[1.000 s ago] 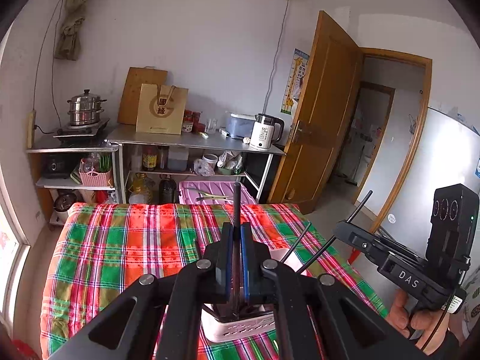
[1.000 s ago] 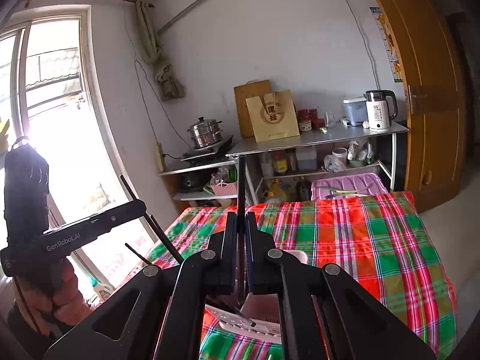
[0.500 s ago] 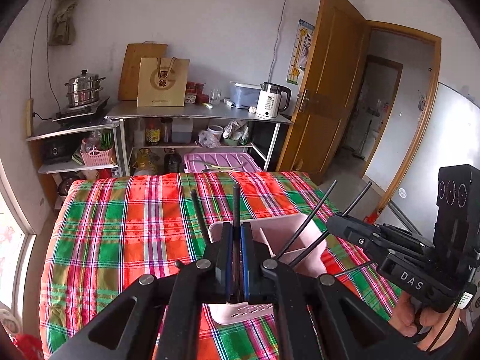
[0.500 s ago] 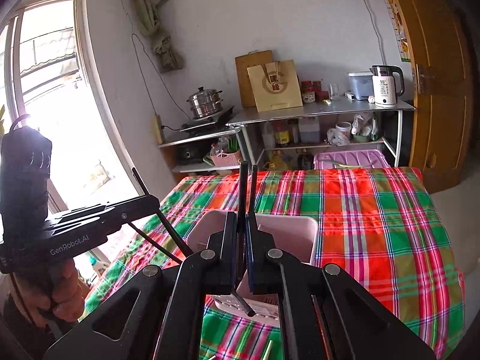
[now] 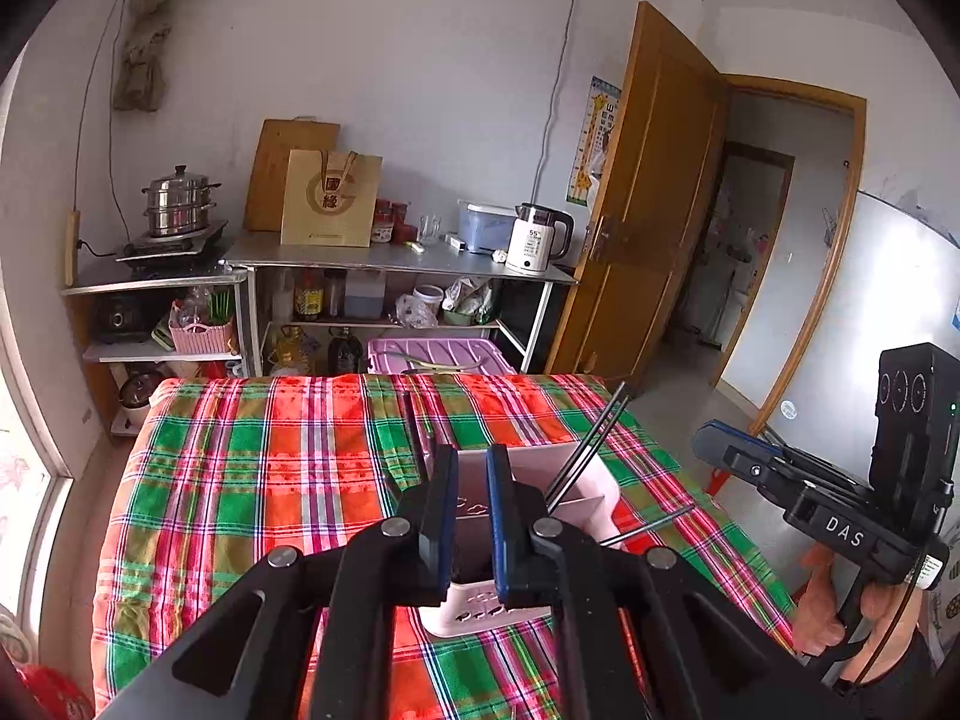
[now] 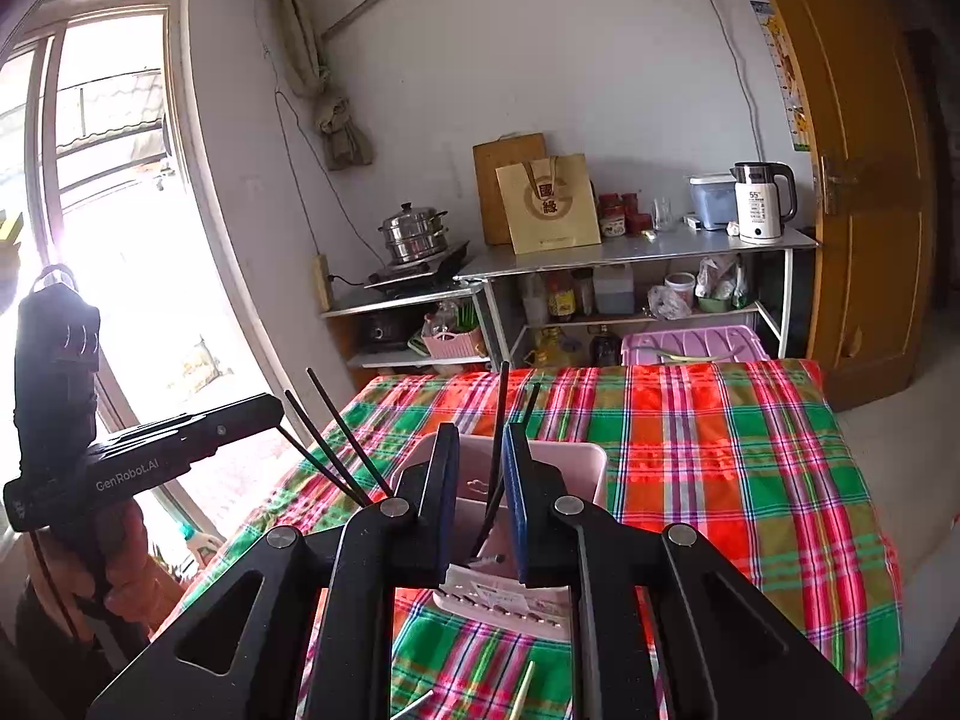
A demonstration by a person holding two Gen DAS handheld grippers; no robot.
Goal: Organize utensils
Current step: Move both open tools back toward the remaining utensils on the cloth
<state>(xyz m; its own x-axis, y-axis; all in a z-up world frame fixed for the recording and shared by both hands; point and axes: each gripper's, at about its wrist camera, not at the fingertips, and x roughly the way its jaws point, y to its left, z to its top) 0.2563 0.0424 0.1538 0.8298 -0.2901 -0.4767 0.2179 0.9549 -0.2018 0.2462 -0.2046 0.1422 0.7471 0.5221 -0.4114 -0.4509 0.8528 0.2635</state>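
A pink utensil holder [image 5: 579, 480] stands on the plaid tablecloth right under both grippers. My left gripper [image 5: 471, 462] hangs over its near edge, jaws opening, with nothing between them. A black chopstick [image 5: 413, 426] leans just left of its fingers, and two more chopsticks [image 5: 591, 444] lean in the holder's right part. My right gripper [image 6: 480, 444] is also over the holder [image 6: 570, 456], jaws opening. A black chopstick [image 6: 498, 450] stands loose in the gap, its lower end in the holder. Each view shows the other gripper [image 5: 720, 450] [image 6: 240, 420] at its side.
The plaid-covered table [image 5: 270, 480] ends at a window on the left and open floor toward a wooden door [image 5: 654, 228] on the right. Shelves with a steamer pot [image 5: 180, 201] and a kettle [image 5: 534, 237] stand behind it. Two loose light sticks [image 6: 522, 684] lie at the near edge.
Both grippers were shut on upright black chopsticks; their jaws have parted and the chopsticks now rest in the holder. Both grippers came down and forward over the holder.
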